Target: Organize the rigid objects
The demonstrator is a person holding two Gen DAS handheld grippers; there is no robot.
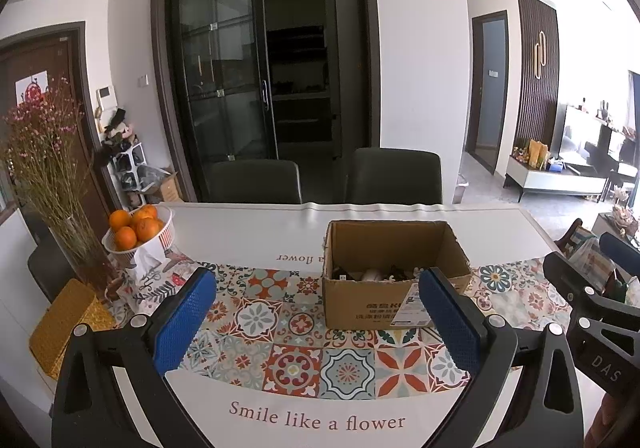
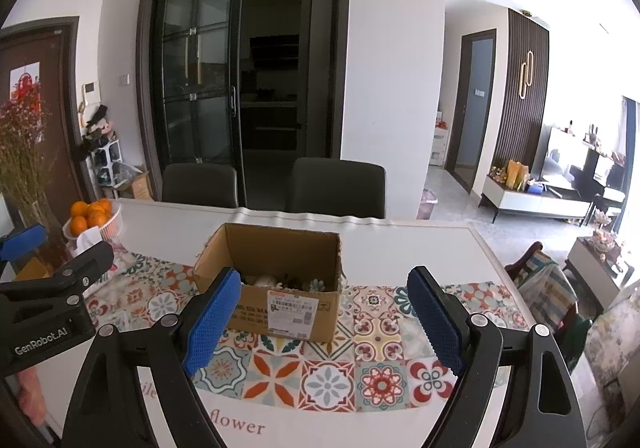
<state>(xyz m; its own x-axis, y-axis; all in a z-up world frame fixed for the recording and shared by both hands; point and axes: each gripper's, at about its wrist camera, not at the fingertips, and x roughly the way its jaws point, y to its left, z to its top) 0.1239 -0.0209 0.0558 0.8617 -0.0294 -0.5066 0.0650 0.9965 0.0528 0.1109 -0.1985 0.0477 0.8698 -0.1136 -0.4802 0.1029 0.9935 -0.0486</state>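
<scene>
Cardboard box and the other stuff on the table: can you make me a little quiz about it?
1. True or false: the brown cardboard box has its top open.
2. What fills the white basket? A) round oranges B) eggs C) keys
3. Missing word: both the left hand-held gripper and the right hand-held gripper are ____, holding nothing.

Key: 1 true; 2 A; 3 open.

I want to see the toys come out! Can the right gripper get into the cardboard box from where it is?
Probably yes. The right gripper is open and holds nothing, and the box sits just ahead with its top open. Nothing lies on the tablecloth between them. It would need to reach in from above.
</scene>
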